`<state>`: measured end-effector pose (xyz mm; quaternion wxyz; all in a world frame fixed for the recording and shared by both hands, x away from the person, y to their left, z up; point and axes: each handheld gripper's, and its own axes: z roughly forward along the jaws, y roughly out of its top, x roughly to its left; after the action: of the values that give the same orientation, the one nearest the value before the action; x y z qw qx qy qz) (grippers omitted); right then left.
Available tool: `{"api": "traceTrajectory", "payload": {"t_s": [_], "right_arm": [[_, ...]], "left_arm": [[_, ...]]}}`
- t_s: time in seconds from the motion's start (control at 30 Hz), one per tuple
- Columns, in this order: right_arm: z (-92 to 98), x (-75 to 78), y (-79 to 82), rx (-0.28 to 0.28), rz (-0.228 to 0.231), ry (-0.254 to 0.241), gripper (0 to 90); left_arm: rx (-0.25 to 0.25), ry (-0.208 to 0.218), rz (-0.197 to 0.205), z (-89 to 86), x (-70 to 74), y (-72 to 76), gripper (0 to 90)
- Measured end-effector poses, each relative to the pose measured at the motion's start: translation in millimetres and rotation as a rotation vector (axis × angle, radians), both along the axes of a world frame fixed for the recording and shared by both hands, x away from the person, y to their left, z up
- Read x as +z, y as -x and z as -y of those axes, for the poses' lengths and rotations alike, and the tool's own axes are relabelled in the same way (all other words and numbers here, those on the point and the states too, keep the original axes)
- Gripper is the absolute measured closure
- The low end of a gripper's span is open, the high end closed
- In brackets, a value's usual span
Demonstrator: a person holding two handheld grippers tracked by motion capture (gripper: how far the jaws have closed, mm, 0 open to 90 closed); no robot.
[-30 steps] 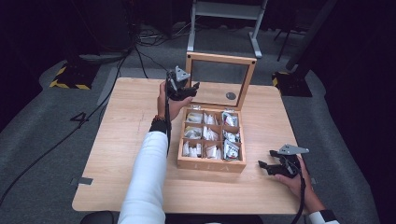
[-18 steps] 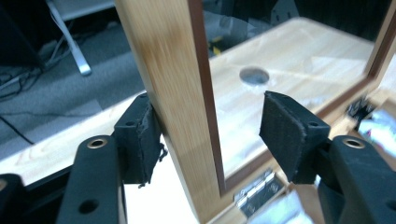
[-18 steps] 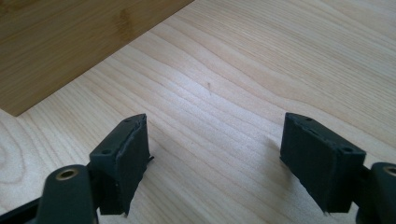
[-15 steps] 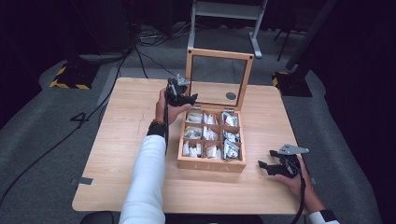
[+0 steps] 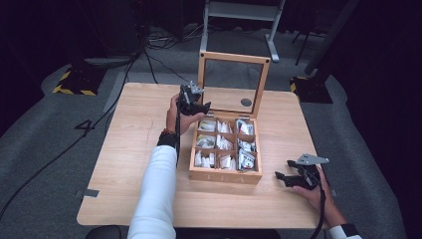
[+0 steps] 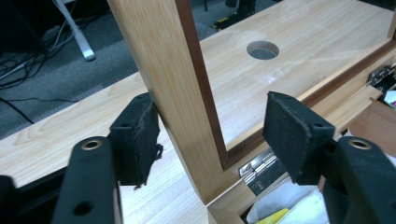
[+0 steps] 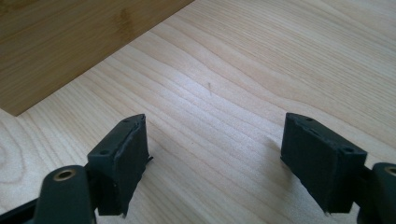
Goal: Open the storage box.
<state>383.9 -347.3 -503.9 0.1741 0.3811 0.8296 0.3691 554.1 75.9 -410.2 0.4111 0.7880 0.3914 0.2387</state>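
The left gripper (image 5: pixel 199 106) is straddling the side rail of the upright, glass-paned wooden lid (image 6: pixel 173 84) of the compartmented wooden tea box (image 5: pixel 226 174) mid-table; its jaws have just been opening, the right pad clear. The right gripper (image 7: pixel 212 158) is resting spread, empty, over the pale wooden table (image 5: pixel 134 129).

**Dark room, grey carpet, one pale worktop**

A light wooden worktop (image 5: pixel 124 164) sits lit in the middle, a round hole (image 5: pixel 246 102) cut near its far edge. Grey carpet (image 5: pixel 45 164) spreads all round it, black cables (image 5: pixel 64 149) snaking across. Behind stands a grey metal frame (image 5: pixel 239 12), with yellow-and-black hazard-striped feet (image 5: pixel 74 82) at far left. Beyond that, the room is dark.
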Motion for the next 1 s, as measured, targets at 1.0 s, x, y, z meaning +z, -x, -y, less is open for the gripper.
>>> {"api": "traceTrajectory", "payload": {"t_s": [1.0], "right_arm": [[-0.7,0.0,-0.4,-0.001,0.000,0.004,22.4]], "left_arm": [[-0.034,-0.138,0.037,-37.1,32.8,40.4,17.8]]}}
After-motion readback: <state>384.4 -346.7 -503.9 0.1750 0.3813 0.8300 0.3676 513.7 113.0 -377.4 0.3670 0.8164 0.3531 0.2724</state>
